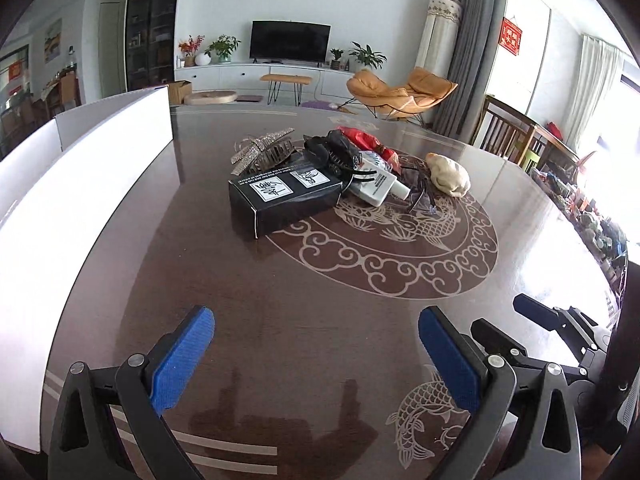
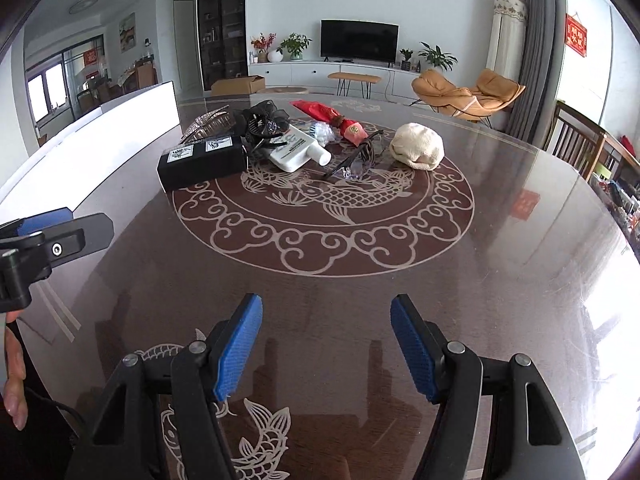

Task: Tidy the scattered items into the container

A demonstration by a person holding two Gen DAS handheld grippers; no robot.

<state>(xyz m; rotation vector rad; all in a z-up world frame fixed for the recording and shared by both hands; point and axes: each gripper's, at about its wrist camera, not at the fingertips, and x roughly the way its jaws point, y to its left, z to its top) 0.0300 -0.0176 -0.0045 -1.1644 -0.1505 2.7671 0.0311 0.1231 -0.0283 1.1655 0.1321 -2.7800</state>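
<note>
**Two empty grippers, a pile of things waiting on the table**

Left gripper (image 1: 316, 344) low over the dark table (image 1: 320, 280), blue pads wide apart, nothing between them. Right gripper (image 2: 326, 340) also low over the table, blue pads wide apart, nothing held. Both near the front edge, well apart from the pile. Right gripper also showing at the right edge of the left view, and left gripper at the left edge of the right view.

Pile of things bunched in the middle of the table, on the far part of the round fish pattern. Black box (image 1: 284, 196) with white labels at the left end, lying flat. Sparkly silver hair clip (image 1: 262, 152) just behind the box, touching it. Black hair clip (image 1: 328, 152) with thin prongs resting on the box's right end. White bottle (image 2: 298, 150) lying on its side just right of the box, cap pointing to the front right. Red packet (image 2: 320, 114) behind the bottle. Dark glasses (image 2: 358, 160) lying right of the bottle. Cream cloth bundle (image 2: 418, 146) at the right end, near the glasses, a little apart from the rest.

White container (image 1: 92, 168) along the left side of the table, its tall white wall just left of the box. Inside of it hidden from both views.
</note>
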